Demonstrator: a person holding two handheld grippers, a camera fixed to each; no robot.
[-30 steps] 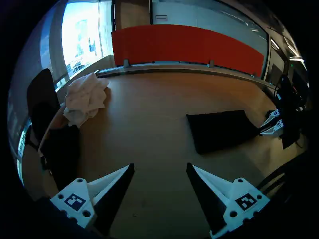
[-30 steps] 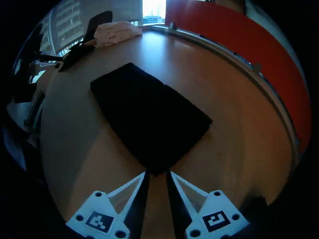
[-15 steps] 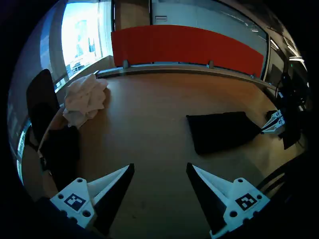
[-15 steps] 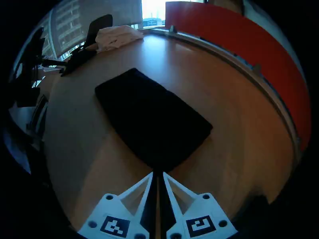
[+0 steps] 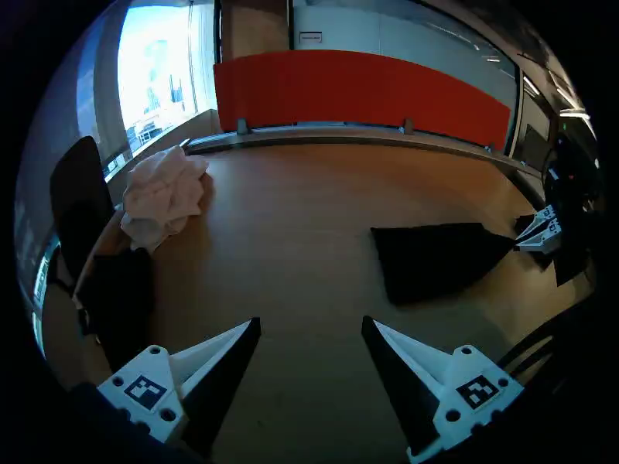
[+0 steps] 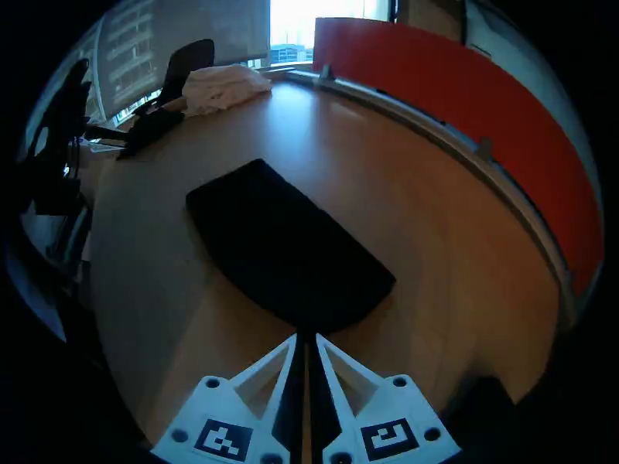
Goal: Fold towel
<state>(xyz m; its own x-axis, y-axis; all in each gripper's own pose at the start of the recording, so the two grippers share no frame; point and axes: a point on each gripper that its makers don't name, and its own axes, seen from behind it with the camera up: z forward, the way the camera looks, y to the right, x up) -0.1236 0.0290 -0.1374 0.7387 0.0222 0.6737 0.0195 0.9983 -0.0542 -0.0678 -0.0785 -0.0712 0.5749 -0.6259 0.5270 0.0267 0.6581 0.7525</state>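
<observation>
Towel (image 6: 286, 247): black, flat oblong, lying on the wood worktop (image 6: 433, 232) approx mid-surface. Long axis runs diag away from right claw (image 6: 306, 338).

R claw: fingers pinched nearly together, only a sliver between them, clamped on towel's near corner. In left gripper view I see that corner drawn out to a point right at the claw's tips. Rest of the cloth lies flat. Can't tell if the pinched corner is off the wood, too small and dark at that edge.

Left claw (image 5: 309, 320): wide open, nothing between the fingers, hovering over bare worktop. Well apart from towel, which sits ahead and off to the right in that view. No contact w/ anything that I can see.

Other stuff:
- White crumpled cloth pile (image 5: 162, 193) at worktop's far-left corner, near the window (image 5: 155, 69). Well apart from towel.
- Black chair (image 5: 73, 193) just outside that corner, beside the pile.
- Dark item (image 5: 116, 298) on worktop's left edge, nearer than the pile. Can't ID it, too dark.
- Red partition (image 5: 364, 85) along the far edge, grey rail (image 5: 348, 131) at its base.

Lighting: bright at window end, dim on R claw side, so towel detail is poor. Can't make out layers or hems in either view.
</observation>
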